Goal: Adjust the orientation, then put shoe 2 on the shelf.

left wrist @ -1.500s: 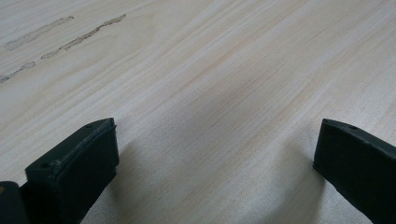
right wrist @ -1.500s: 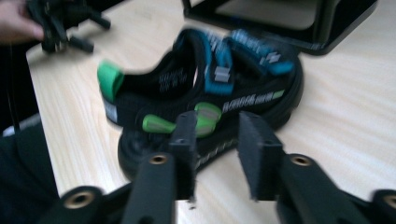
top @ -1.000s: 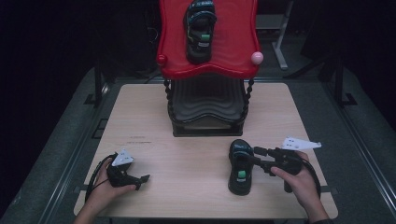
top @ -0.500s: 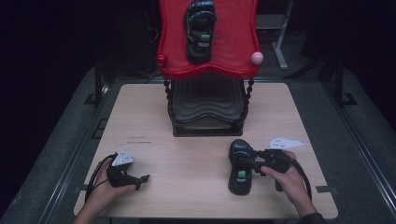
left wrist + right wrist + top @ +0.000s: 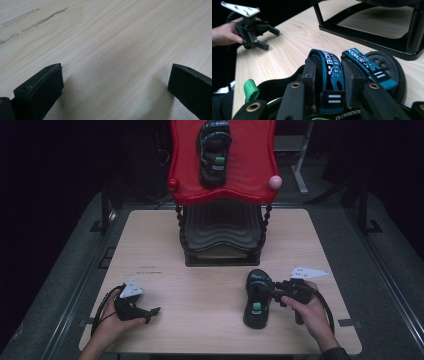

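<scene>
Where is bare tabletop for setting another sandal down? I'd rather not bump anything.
Bare: the middle stretch between the left gripper and the sandal, and left of the rack. Crowded: the near right, where the right gripper pinches a strap.

A: Any readable text?
B: White "BOBDOG" lettering on the teal strap (image 5: 331, 72) of the sandal (image 5: 352, 82); "BOBDO…" again at its lower edge. Second strap (image 5: 364, 63) lettering too skewed to read.

Your high view looks forward and down from above your side onto the pale wooden table (image 5: 200, 270). Your left gripper view stares close at that tabletop (image 5: 112, 45). Your right gripper view looks low across it, sharing the black-and-teal strapped sandal (image 5: 342, 75) (image 5: 257, 297) and the black wire-framed stand (image 5: 372, 37) (image 5: 222, 240).
</scene>
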Available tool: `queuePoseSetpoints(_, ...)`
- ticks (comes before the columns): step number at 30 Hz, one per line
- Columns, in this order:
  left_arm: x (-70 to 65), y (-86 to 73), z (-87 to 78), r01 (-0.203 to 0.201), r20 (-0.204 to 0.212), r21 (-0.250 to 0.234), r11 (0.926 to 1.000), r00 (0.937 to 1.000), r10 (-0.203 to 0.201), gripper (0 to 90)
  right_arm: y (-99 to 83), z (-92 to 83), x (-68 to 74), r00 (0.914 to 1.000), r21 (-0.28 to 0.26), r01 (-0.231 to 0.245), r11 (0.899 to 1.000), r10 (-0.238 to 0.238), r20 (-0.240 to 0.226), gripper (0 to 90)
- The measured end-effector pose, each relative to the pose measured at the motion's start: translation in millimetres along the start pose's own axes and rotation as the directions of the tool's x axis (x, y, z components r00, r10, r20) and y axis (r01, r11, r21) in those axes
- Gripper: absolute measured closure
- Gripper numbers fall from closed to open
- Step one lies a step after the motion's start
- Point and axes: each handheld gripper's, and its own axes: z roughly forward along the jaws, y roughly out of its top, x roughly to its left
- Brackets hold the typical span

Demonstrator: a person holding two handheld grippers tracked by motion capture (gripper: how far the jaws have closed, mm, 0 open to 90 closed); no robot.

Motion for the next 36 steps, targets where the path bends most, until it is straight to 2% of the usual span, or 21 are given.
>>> queuePoseSetpoints(12, 0.1, 0.1, -0.1, -0.001, 0.000, 0.002, 1.0000, 1.0000, 0.001, 0.0, 25.6, -26.7, 8.3, 0.9998, -0.112, 0.016, 0.994, -0.017, -0.010, 66.7)
queuePoseSetpoints(14, 0.1, 0.1, -0.1, -0.001, 0.000, 0.002, 1.0000, 1.0000, 0.001, 0.0, 27.8, -28.7, 9.1, 0.9998, -0.118, 0.017, 0.993, -0.019, -0.011, 66.7)
queuePoseSetpoints(15, 0.0, 0.1, -0.1, -0.001, 0.000, 0.002, 1.0000, 1.0000, 0.001, 0.0, 34.4, -34.1, 10.9, 0.9996, -0.142, 0.024, 0.990, -0.026, -0.009, 66.8)
queuePoseSetpoints(27, 0.0, 0.0, -0.1, 0.000, 0.000, 0.002, 1.0000, 1.0000, 0.000, 0.0, 71.0, -61.3, 10.2, 0.9987, -0.249, 0.051, 0.967, -0.048, 0.015, 66.9)
queuePoseSetpoints(31, -0.1, 0.0, 0.0, 0.002, 0.000, 0.000, 1.0000, 1.0000, -0.002, 0.0, 85.4, -70.0, 10.0, 0.9978, -0.284, 0.066, 0.957, -0.061, 0.025, 67.0)
queuePoseSetpoints(36, 0.0, 0.1, -0.1, 0.001, -0.001, 0.000, 1.0000, 1.0000, -0.001, 0.0, 107.5, -84.8, 11.7, 0.9966, -0.342, 0.081, 0.936, -0.073, 0.036, 67.1)
